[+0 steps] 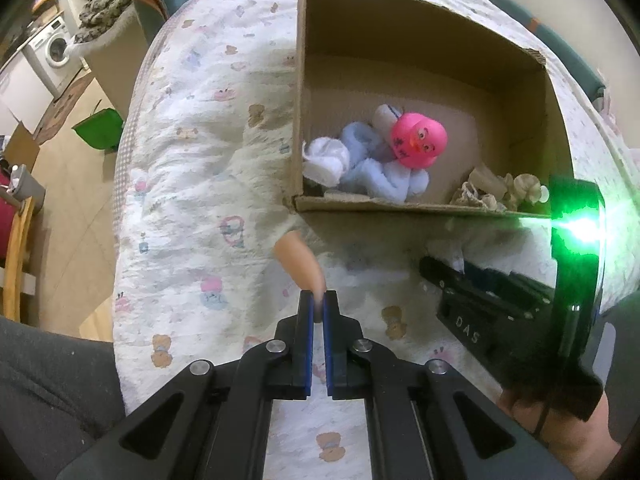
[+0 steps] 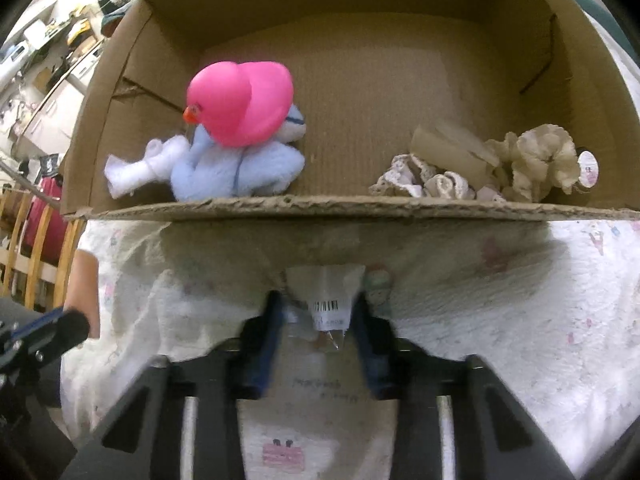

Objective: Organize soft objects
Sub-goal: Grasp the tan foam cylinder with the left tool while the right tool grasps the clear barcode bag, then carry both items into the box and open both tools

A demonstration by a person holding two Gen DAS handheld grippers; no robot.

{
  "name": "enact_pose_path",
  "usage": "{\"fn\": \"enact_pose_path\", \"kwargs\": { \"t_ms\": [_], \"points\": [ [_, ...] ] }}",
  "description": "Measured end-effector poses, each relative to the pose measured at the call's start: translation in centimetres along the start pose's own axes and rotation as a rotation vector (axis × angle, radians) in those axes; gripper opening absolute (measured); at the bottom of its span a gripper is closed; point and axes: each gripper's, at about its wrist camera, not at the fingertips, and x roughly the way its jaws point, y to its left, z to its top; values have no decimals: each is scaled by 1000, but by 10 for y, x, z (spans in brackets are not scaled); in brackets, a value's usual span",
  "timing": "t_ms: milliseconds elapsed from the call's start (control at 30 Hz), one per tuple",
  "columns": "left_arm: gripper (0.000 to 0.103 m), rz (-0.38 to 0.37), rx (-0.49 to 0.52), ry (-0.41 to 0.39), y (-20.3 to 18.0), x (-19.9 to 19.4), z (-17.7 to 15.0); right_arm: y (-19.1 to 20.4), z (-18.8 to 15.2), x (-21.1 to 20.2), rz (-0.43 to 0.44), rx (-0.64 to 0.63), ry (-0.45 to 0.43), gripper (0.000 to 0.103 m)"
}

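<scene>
While the left hand-held gripper (image 1: 319, 307) clamps a peach-coloured soft piece (image 1: 298, 262), the right hand-held gripper (image 2: 316, 316) pinches a clear labelled packet (image 2: 326, 300). Both hover over the quilt (image 1: 192, 184) beside the cardboard box (image 2: 320, 210).

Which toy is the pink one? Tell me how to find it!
Look for the open cardboard box on the printed quilt. Inside, at its left end, a pile of pale blue and white cloths lies; the pink rubber duck sits on top. It is the only shiny, bright pink thing there.

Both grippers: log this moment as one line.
left gripper: shut on peach soft piece | right gripper: closing on clear packet | cardboard box: pink duck inside
</scene>
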Motion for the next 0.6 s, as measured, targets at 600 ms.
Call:
{"fn": "enact_pose_path", "kwargs": {
  "t_ms": [600],
  "points": [
    [5,-38,19,-87,-2,-31,-12,-19,-20,-112,143,20,-117,17]
  ]
}}
